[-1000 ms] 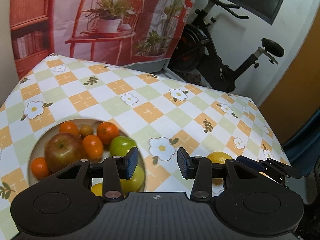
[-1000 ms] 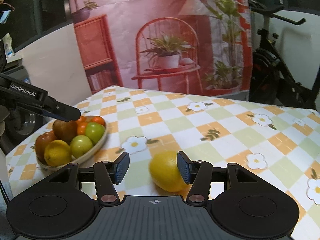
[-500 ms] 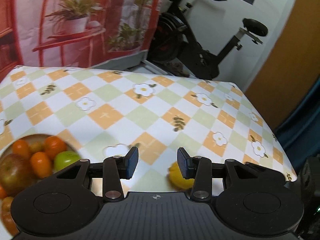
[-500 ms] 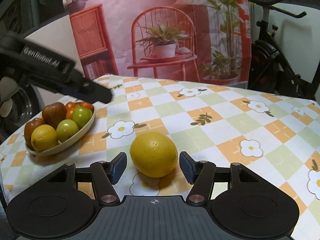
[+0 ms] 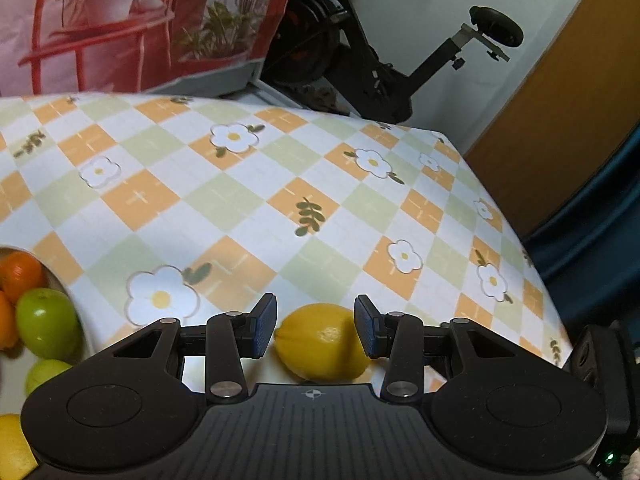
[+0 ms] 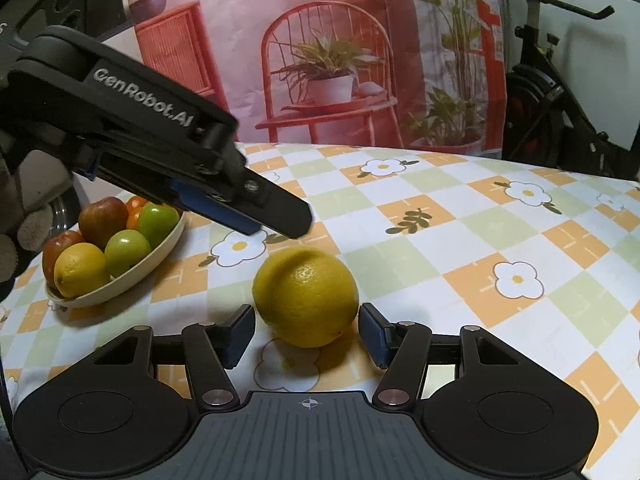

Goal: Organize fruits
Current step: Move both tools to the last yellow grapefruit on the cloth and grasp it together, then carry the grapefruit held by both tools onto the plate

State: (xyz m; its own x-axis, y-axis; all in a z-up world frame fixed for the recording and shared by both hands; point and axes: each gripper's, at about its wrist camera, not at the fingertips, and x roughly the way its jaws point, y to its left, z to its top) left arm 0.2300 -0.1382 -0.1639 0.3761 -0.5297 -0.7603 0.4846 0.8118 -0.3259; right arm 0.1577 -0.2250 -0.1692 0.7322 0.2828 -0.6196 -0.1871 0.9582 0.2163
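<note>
Two grippers close on one fruit, and the coming move turns on which of them has it squarely between its pads.

Largest in both views is the checked tablecloth (image 6: pixel 460 216), filling the middle of each frame. On it, at the left edge of the right wrist view, sits the oval fruit bowl (image 6: pixel 132 276), heaped with apples, oranges and a lemon; in the left wrist view only its rim and a few fruits show at the lower left.

Well apart from the bowl, the loose lemon (image 6: pixel 306 296) rests on the cloth at lower centre of the right wrist view. It lies directly ahead of the right gripper (image 6: pixel 307 334), centred in the gap. Those jaws have just been opening and now stand a little wider than the fruit, pads beside its flanks but not pressing.

The left gripper (image 6: pixel 276 220) reaches in from the upper left of that view, its tips above and behind the lemon. In the left wrist view the lemon (image 5: pixel 320 340) shows at lower centre between narrowly parted jaws, long axis across the gap, untouched.

By my judgement the right hand is nearer and better lined up.
</note>
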